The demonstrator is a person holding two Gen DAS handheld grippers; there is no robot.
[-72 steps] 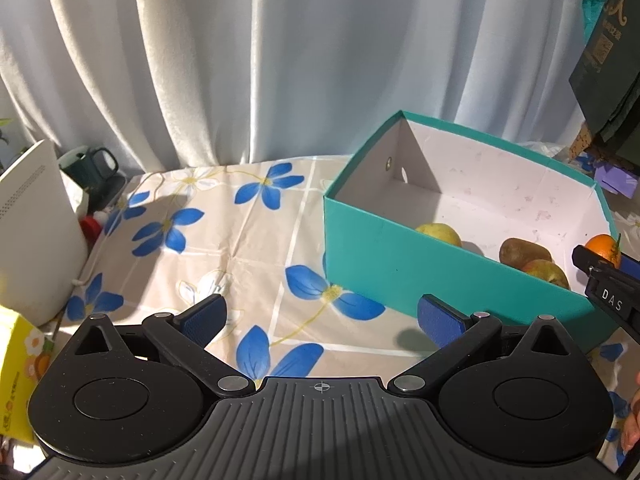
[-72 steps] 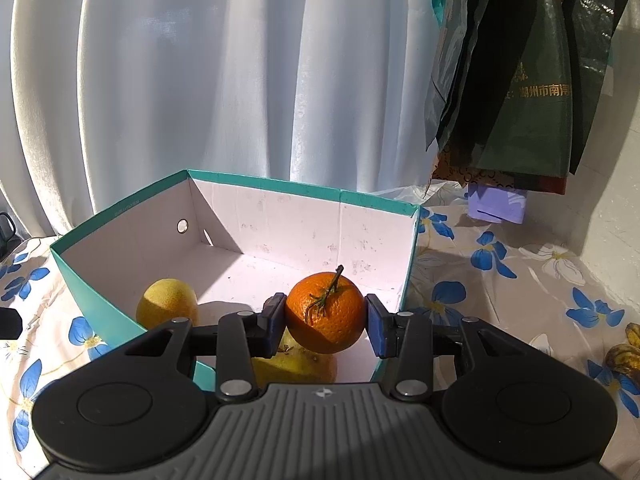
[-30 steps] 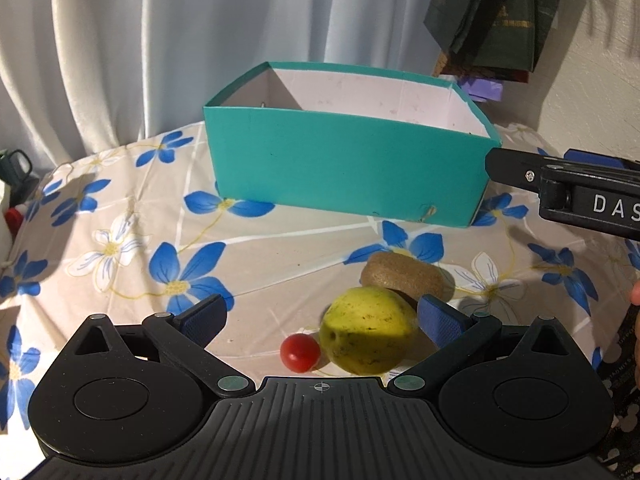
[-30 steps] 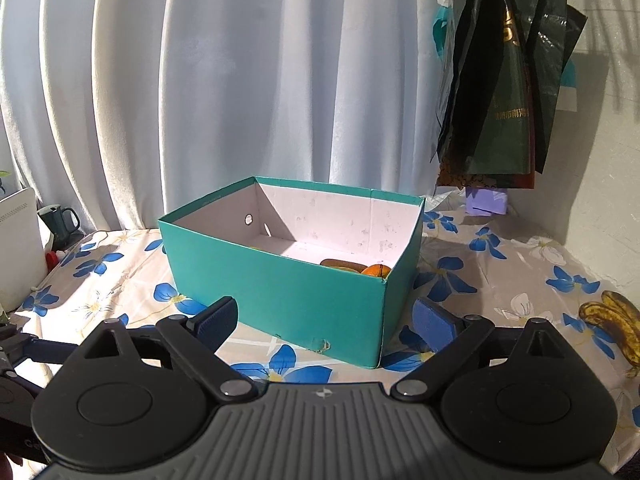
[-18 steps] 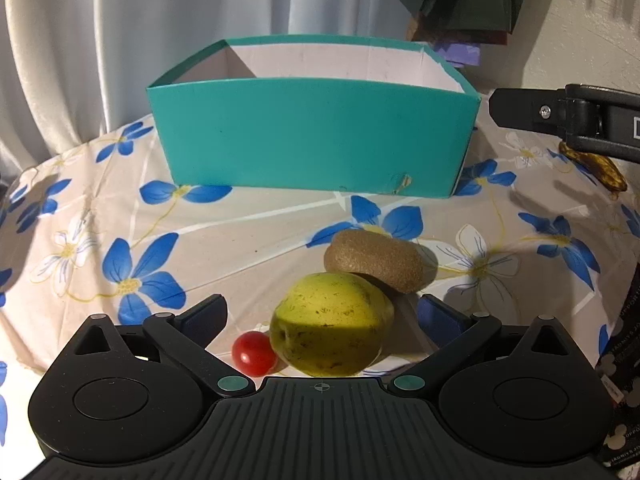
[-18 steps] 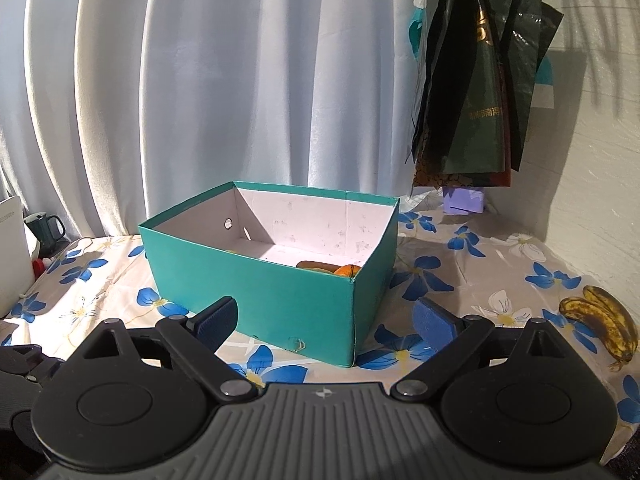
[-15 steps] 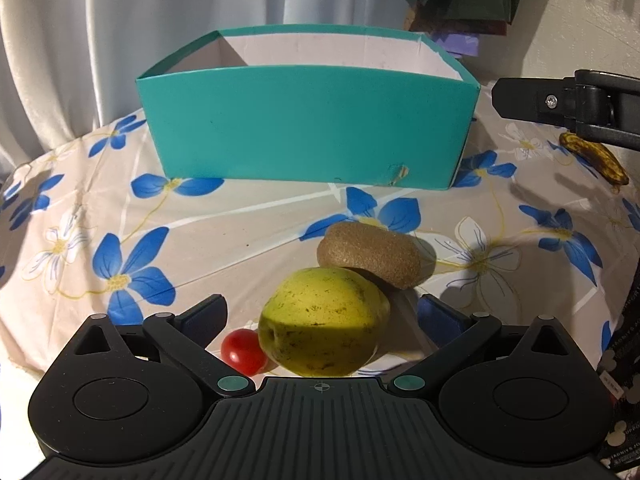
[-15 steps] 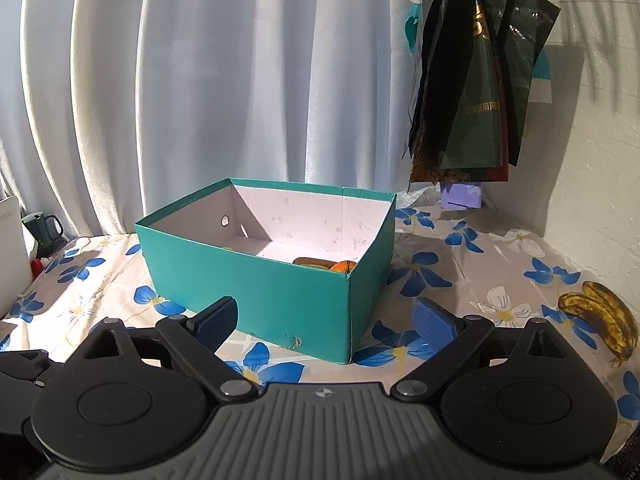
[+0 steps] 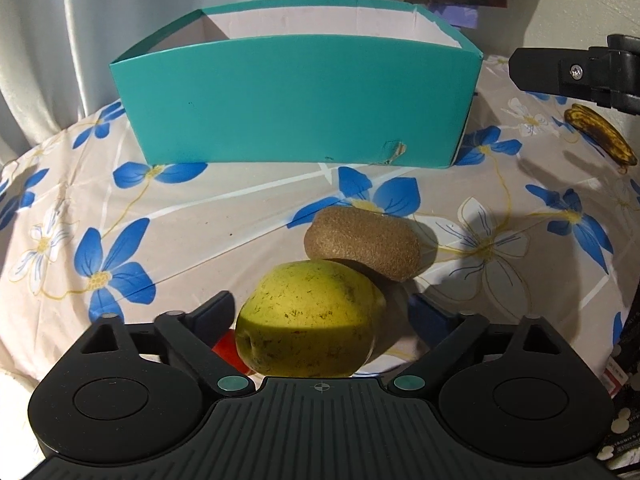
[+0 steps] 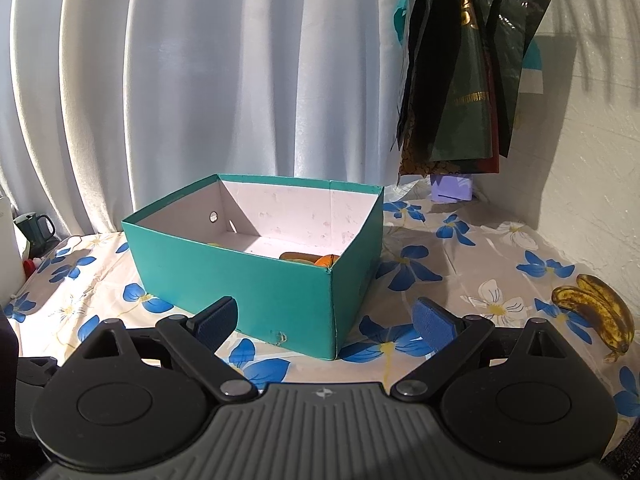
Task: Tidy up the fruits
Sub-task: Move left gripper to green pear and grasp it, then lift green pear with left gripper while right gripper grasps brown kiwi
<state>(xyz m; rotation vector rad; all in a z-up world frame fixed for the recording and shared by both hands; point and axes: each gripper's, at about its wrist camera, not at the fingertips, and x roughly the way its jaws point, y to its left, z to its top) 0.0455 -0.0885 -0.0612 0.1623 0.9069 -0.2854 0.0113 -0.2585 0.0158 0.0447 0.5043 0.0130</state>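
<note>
A yellow-green pear lies on the flowered cloth between the fingers of my left gripper. The jaws are closing, but a gap still shows at the right pad. A brown kiwi touches the pear's far side, and a red cherry tomato peeks out behind the left finger. The teal box stands beyond them. In the right wrist view my right gripper hangs open and empty in front of the teal box, where an orange and another fruit show inside.
Spotted bananas lie on the cloth to the right of the box; they also show as bananas in the left wrist view. A dark mug stands at the far left. Dark bags hang on the wall. White curtains close off the back.
My left gripper came down closer over the pear and its fingers narrowed, half hiding the tomato. The right gripper, which held the orange earlier, now stands back from the box, empty.
</note>
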